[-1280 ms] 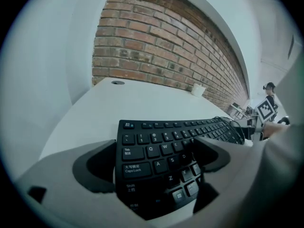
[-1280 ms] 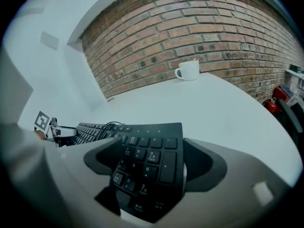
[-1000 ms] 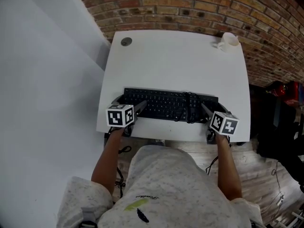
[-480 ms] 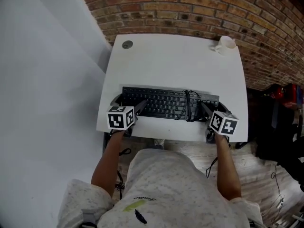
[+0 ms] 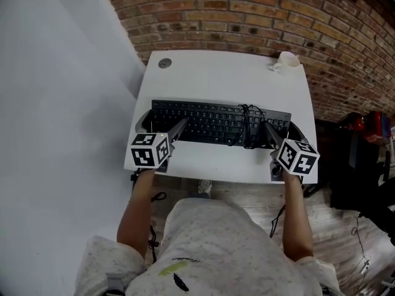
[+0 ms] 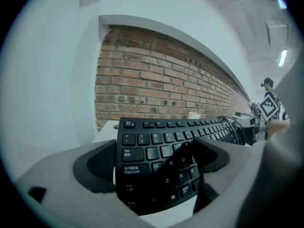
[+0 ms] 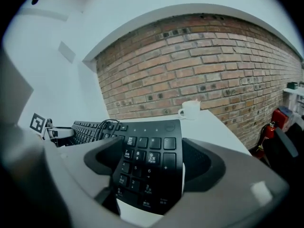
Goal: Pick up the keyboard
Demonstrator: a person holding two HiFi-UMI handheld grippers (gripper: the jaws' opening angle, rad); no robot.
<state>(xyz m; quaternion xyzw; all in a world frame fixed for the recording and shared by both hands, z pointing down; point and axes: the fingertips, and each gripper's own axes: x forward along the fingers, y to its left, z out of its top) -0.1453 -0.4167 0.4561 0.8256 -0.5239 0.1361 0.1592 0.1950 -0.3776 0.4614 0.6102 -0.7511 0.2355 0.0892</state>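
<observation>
A black keyboard lies crosswise over the white table, with its black cable wound around its right part. My left gripper is shut on the keyboard's left end, and the keys fill the space between the jaws of the left gripper. My right gripper is shut on the right end, where the number pad sits between its jaws. The keyboard looks slightly raised off the table.
A white cup stands at the table's far right corner, also seen as a cup from the right gripper. A round cable grommet is at the far left corner. A brick wall runs behind. Dark equipment stands right of the table.
The keyboard has moved away from the table's near edge toward the middle, carried by both grippers, which went with it and stay on its two ends.
</observation>
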